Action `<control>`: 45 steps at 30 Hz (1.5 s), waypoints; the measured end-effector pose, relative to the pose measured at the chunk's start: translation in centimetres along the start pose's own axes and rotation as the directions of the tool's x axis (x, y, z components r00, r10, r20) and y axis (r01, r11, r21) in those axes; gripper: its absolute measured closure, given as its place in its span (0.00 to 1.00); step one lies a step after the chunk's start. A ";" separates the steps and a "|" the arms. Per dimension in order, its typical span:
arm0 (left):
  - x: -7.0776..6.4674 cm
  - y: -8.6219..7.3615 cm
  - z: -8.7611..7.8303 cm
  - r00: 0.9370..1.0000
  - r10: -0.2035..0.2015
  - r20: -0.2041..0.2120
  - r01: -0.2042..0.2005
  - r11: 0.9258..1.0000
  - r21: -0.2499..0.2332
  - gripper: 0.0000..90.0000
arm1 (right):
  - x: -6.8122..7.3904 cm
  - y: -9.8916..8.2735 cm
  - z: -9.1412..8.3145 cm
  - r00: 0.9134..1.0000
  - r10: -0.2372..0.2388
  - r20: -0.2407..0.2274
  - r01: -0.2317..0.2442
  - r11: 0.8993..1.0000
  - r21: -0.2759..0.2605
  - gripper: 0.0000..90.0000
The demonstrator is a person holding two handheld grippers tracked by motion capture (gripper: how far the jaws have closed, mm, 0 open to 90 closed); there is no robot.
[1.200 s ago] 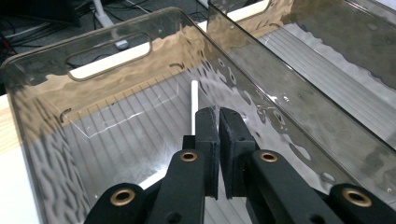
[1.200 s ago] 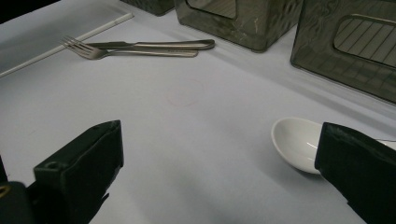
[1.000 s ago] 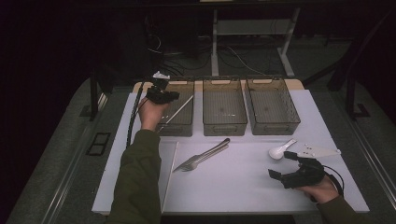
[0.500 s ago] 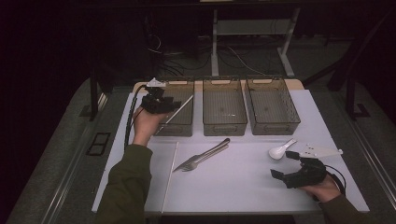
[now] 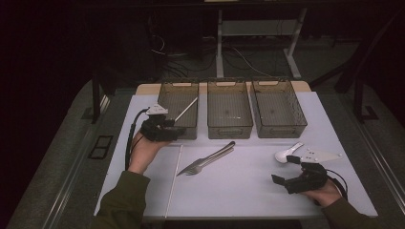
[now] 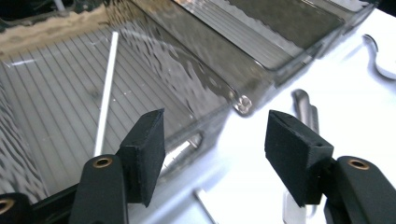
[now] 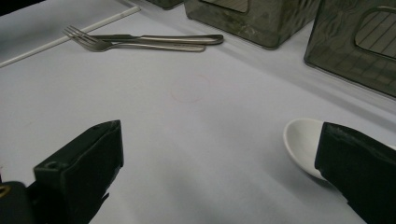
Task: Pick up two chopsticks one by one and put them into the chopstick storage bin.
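Note:
A thin white stick (image 5: 186, 109) leans inside the left of three clear bins (image 5: 168, 98); the left gripper view shows the stick (image 6: 106, 88) lying on the ribbed bin floor. My left gripper (image 5: 174, 132) hovers at that bin's near wall, open and empty (image 6: 215, 140). A second white stick (image 5: 173, 179) lies on the white table. A fork and knife (image 5: 206, 160) lie side by side mid-table. A white spoon (image 5: 286, 153) rests at the right. My right gripper (image 5: 285, 169) stands open just in front of it, with the spoon (image 7: 303, 144) beside its right jaw.
The middle bin (image 5: 229, 123) and the right bin (image 5: 282, 126) stand in a row at the back. A grey three-cornered plate (image 5: 317, 155) lies beside the spoon. Dark floor surrounds the table (image 5: 248, 195).
My left gripper has drawn back from above the left bin toward the near side and lower. The white stick stays in the bin. The right gripper has hardly moved.

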State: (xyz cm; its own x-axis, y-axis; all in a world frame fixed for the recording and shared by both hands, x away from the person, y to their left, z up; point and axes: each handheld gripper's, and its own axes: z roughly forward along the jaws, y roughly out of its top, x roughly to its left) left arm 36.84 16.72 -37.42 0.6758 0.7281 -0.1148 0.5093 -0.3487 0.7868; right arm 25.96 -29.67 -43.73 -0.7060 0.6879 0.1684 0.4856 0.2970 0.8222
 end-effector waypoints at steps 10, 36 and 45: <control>-1.7 -4.0 -0.9 1.000 -0.009 -0.004 0.009 1.000 0.025 0.45 | 0.0 0.0 -0.4 1.000 0.004 0.016 -0.003 1.000 -0.013 0.01; -2.8 -7.3 1.5 0.999 -0.015 -0.033 0.022 0.980 0.196 0.73 | 0.2 0.0 -0.5 1.000 -0.009 0.021 0.009 1.000 -0.009 0.01; -3.0 -7.3 1.7 0.997 0.064 -0.051 -0.050 0.969 0.240 0.82 | 0.2 0.0 -0.5 1.000 -0.010 0.020 0.010 1.000 -0.009 0.01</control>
State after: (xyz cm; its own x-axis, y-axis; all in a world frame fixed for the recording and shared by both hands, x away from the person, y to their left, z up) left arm 32.01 16.08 -43.81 0.6788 0.7336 -0.0327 0.5878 -0.5161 0.6230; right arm 25.60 -29.89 -43.39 -0.7002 0.6982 0.1492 0.4739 0.2983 0.8285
